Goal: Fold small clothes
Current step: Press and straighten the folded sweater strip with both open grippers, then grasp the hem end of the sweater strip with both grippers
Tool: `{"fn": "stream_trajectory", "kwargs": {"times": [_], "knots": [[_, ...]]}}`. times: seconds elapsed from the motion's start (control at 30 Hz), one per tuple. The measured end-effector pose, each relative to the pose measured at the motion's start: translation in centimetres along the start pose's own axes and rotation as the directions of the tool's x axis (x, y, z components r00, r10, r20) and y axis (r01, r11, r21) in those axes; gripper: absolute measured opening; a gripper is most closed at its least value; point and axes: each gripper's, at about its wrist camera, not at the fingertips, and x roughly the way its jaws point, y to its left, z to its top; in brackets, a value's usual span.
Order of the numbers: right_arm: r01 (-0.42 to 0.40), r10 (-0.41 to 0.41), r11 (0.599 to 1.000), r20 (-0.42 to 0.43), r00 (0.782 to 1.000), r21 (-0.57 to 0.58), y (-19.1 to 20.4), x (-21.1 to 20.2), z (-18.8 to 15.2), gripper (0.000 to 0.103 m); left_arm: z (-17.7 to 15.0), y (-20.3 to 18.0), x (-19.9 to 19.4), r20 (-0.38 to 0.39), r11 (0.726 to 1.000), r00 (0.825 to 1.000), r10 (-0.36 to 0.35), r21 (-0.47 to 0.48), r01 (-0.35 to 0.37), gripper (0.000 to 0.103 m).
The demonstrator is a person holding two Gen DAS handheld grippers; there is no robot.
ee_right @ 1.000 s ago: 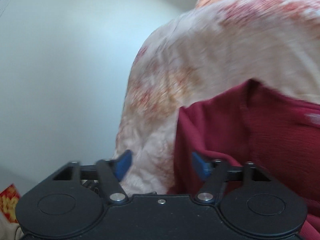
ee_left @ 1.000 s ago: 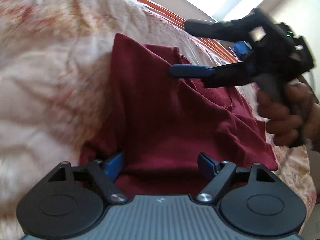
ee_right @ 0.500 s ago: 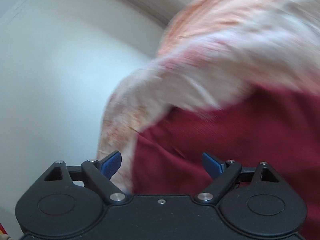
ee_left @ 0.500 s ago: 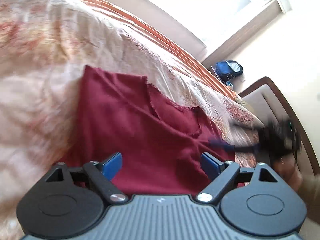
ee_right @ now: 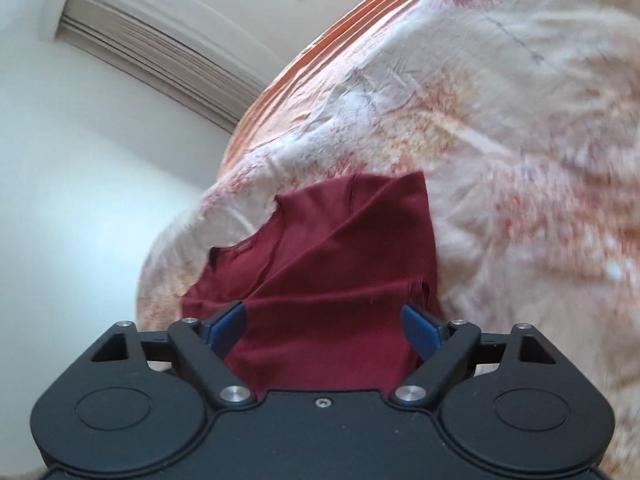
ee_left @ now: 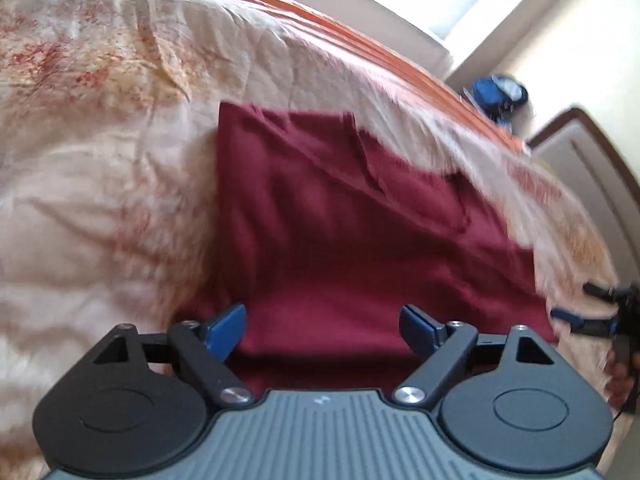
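Note:
A dark red shirt [ee_left: 352, 232] lies partly folded on a cream bedspread with a red floral print [ee_left: 100, 140]. My left gripper [ee_left: 322, 326] hovers over the shirt's near edge, open, with nothing between its blue pads. In the right wrist view the same shirt [ee_right: 336, 280] lies ahead, its neckline toward the left. My right gripper [ee_right: 324, 326] is open above the shirt's near end, gripping nothing. The right gripper [ee_left: 592, 312] also shows small and blurred at the right edge of the left wrist view, beyond the shirt's corner, held by a hand.
An orange striped band [ee_left: 360, 40] runs along the bed's far side under a bright window. A blue bag [ee_left: 498, 96] sits by the wall and a wooden headboard [ee_left: 592, 152] curves at the right. In the right wrist view a white wall [ee_right: 80, 160] and curtain [ee_right: 160, 40] lie left of the bed.
The right gripper swept from over the shirt's far part back to its near right corner and turned to face along the shirt. The left gripper stayed over the near edge.

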Motion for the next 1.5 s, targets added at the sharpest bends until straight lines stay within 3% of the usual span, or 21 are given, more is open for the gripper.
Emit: {"fn": "stream_trajectory", "kwargs": {"times": [0.07,0.17,0.27,0.4,0.53,0.67,0.83,0.97,1.1,1.2,1.27,1.33,1.5], "knots": [[0.019,-0.019,1.000,-0.046,0.999,0.001,-0.3,0.6,-0.9,0.088,-1.2,0.2,-0.7,-0.034,0.999,0.998,0.046,0.021,-0.045,0.088],[0.132,-0.137,0.989,-0.069,0.988,-0.066,-0.3,0.4,-2.5,0.088,-3.1,1.0,-2.8,-0.054,0.996,0.994,0.092,0.010,-0.092,0.089],[0.102,-0.102,0.995,-0.058,0.993,-0.001,-1.1,-2.1,-4.7,0.088,-5.5,2.3,-5.1,-0.090,0.993,0.990,0.109,-0.023,-0.112,0.090],[0.064,-0.056,0.996,-0.119,0.991,0.062,-1.8,-4.7,-8.8,0.088,-9.2,4.0,-7.9,-0.137,0.990,0.985,0.107,-0.075,-0.118,0.090],[0.087,-0.070,0.991,-0.159,0.985,0.103,-1.9,-6.1,-13.5,0.088,-12.5,4.4,-10.1,-0.187,0.992,0.980,0.070,-0.090,-0.088,0.090],[0.066,-0.036,0.983,-0.175,0.984,0.171,-1.7,-7.7,-17.7,0.088,-15.1,4.1,-12.1,-0.241,0.995,0.970,-0.007,-0.103,-0.018,0.090],[0.037,0.028,0.970,-0.261,0.965,0.241,-1.8,-8.9,-22.6,0.086,-18.3,4.1,-13.5,-0.275,0.986,0.956,-0.100,-0.159,0.057,0.090],[0.027,0.047,0.961,-0.260,0.964,0.275,-1.5,-9.8,-24.7,0.083,-19.6,4.1,-13.8,-0.284,0.978,0.950,-0.134,-0.190,0.081,0.089],[0.056,0.010,0.973,-0.284,0.959,0.224,-0.3,-9.6,-25.6,0.081,-20.1,3.1,-13.2,-0.306,0.984,0.944,-0.125,-0.159,0.078,0.089],[0.070,-0.020,0.984,-0.291,0.957,0.164,0.6,-9.4,-25.9,0.074,-20.2,2.3,-12.6,-0.309,0.989,0.946,-0.096,-0.136,0.056,0.088],[0.084,-0.036,0.984,-0.285,0.958,0.158,0.8,-9.2,-26.0,0.053,-20.2,2.0,-12.4,-0.316,0.992,0.946,-0.068,-0.119,0.032,0.083],[0.095,-0.045,0.982,-0.287,0.957,0.161,0.7,-9.1,-26.2,0.043,-20.1,1.6,-12.2,-0.324,0.995,0.945,-0.037,-0.100,0.005,0.079],[0.107,-0.061,0.984,-0.292,0.954,0.145,0.6,-9.5,-26.4,0.042,-19.9,1.7,-12.1,-0.327,0.993,0.945,-0.002,-0.116,-0.038,0.067]]}}
